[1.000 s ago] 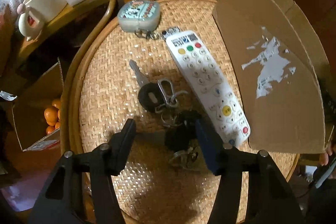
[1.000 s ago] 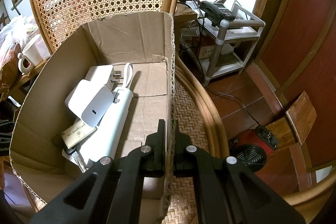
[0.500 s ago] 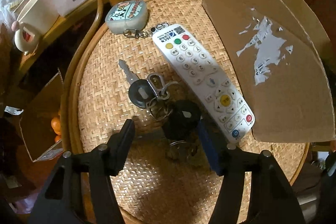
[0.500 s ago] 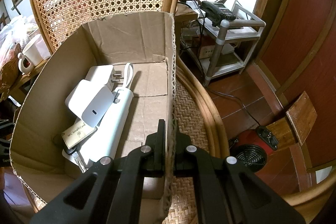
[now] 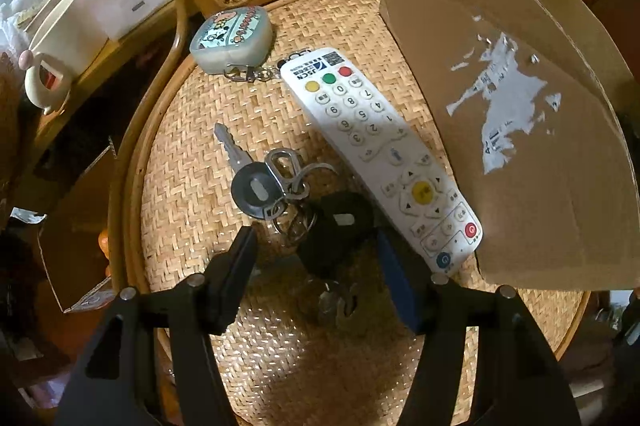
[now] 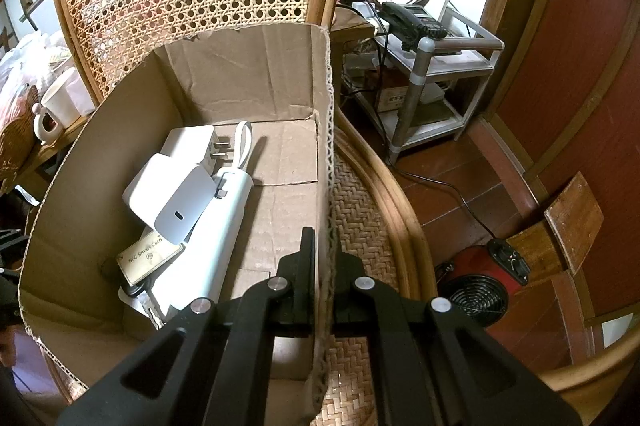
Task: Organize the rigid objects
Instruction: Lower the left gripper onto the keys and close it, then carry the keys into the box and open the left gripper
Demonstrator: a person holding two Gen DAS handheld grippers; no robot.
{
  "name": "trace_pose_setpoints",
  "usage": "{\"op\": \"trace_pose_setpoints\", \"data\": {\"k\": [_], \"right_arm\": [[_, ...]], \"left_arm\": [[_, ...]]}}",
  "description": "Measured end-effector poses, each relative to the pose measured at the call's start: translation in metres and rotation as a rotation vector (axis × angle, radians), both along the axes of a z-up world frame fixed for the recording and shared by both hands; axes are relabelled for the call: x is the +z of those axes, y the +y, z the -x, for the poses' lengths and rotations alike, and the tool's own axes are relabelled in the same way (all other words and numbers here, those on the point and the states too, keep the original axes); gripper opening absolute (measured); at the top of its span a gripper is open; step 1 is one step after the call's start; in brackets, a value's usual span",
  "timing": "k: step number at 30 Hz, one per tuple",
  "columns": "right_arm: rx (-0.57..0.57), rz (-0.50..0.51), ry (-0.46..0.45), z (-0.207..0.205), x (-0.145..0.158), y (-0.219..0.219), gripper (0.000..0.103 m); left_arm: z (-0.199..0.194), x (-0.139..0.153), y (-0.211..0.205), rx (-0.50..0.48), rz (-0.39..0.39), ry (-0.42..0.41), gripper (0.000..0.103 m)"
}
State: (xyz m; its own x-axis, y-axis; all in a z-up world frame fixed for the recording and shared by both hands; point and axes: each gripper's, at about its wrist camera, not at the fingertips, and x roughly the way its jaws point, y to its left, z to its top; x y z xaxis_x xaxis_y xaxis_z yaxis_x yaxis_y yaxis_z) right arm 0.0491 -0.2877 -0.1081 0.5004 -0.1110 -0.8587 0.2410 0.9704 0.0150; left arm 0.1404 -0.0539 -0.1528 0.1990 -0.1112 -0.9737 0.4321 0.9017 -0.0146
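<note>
On the woven chair seat [image 5: 240, 114] lie a bunch of keys with black heads [image 5: 304, 202], a white remote control [image 5: 384, 154] and a small pale-green case with a cartoon lid [image 5: 232, 38]. My left gripper [image 5: 316, 246] is open and straddles the near black key fob, just above it. My right gripper [image 6: 322, 250] is shut on the right wall of the cardboard box [image 6: 324, 130]. Inside the box lie white chargers [image 6: 176, 186], a white power bank [image 6: 208, 238] and an NFC card [image 6: 148, 258]. The box's outer wall shows in the left wrist view [image 5: 520, 146].
A cream mug [image 5: 56, 42] stands on a side table left of the chair. A carton with oranges [image 5: 80, 238] sits on the floor at left. A metal rack with a telephone [image 6: 416, 22] and a red fan heater [image 6: 476, 290] stand right of the chair.
My left gripper has drawn back towards the front of the seat, so the keys and remote sit farther ahead in its view. My right gripper has stayed clamped on the box wall.
</note>
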Motion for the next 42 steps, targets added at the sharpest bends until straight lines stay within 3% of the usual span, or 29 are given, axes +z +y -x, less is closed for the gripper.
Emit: {"op": "trace_pose_setpoints", "data": {"k": [2, 4, 5, 6, 9, 27, 42], "right_arm": [[0.0, 0.001, 0.0, 0.0, 0.0, 0.0, 0.006], [-0.001, 0.0, 0.0, 0.0, 0.0, 0.0, 0.006], [-0.001, 0.0, 0.0, 0.0, 0.0, 0.0, 0.006], [0.0, 0.001, 0.0, 0.0, 0.0, 0.0, 0.006], [0.0, 0.002, 0.0, 0.0, 0.0, 0.0, 0.006], [0.007, 0.015, 0.001, 0.0, 0.001, 0.002, 0.006], [0.006, 0.024, 0.006, -0.001, 0.004, 0.0, 0.006]], "left_arm": [[-0.002, 0.0, 0.0, 0.009, 0.007, -0.002, 0.06], [-0.003, 0.002, 0.001, 0.028, 0.004, -0.014, 0.049], [-0.005, 0.004, 0.001, 0.034, 0.007, -0.021, 0.035], [-0.006, 0.005, 0.001, 0.041, 0.012, -0.023, 0.03], [-0.006, 0.01, 0.002, 0.039, 0.01, -0.031, 0.027], [0.001, 0.03, 0.01, 0.088, 0.088, -0.086, 0.024], [0.012, 0.047, 0.007, 0.065, 0.11, -0.138, 0.025]]}}
